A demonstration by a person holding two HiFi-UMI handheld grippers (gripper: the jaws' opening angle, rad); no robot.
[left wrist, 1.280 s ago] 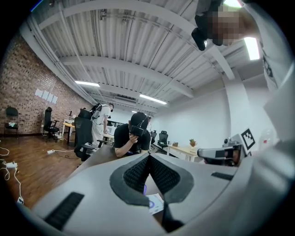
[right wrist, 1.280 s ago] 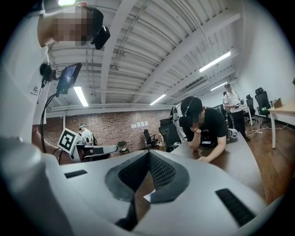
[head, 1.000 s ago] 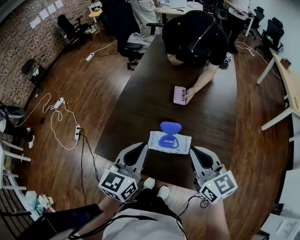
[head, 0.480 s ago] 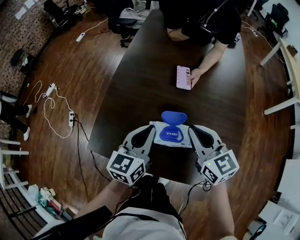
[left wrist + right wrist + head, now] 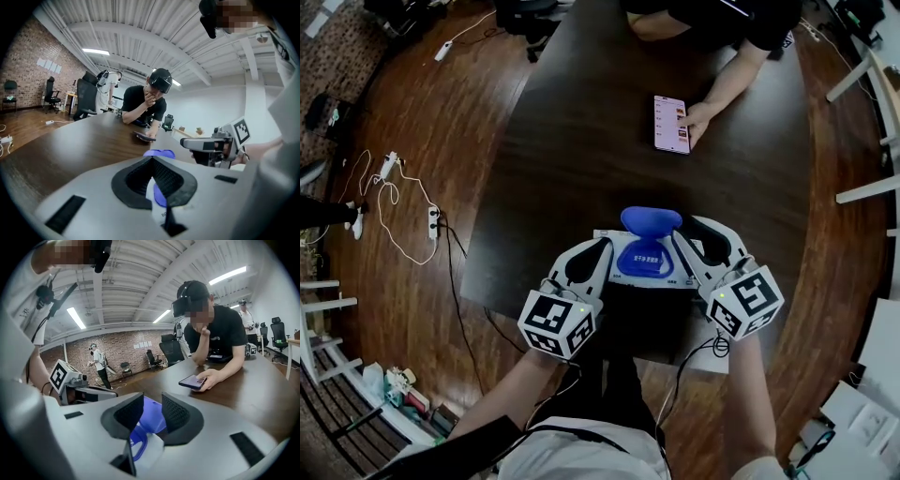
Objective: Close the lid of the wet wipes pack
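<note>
Left tool [image 5: 152, 159] has its jaws together at the tips, at the left end of the wet wipes pack [image 5: 647, 268]. That white pack lies near the worktop's [image 5: 581, 141] front edge, long axis running left to right, its blue lid [image 5: 651, 221] standing open and pointing away from me. Right tool [image 5: 152, 404] has its jaws opening, with the lid showing between them.

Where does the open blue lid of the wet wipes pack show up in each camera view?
Head view: the blue lid is just below centre, flipped open.
Left gripper view: it is a thin blue sliver at the centre.
Right gripper view: it is at lower centre.
Shared landmark: the phone lies beyond the lid in all three views.
</note>
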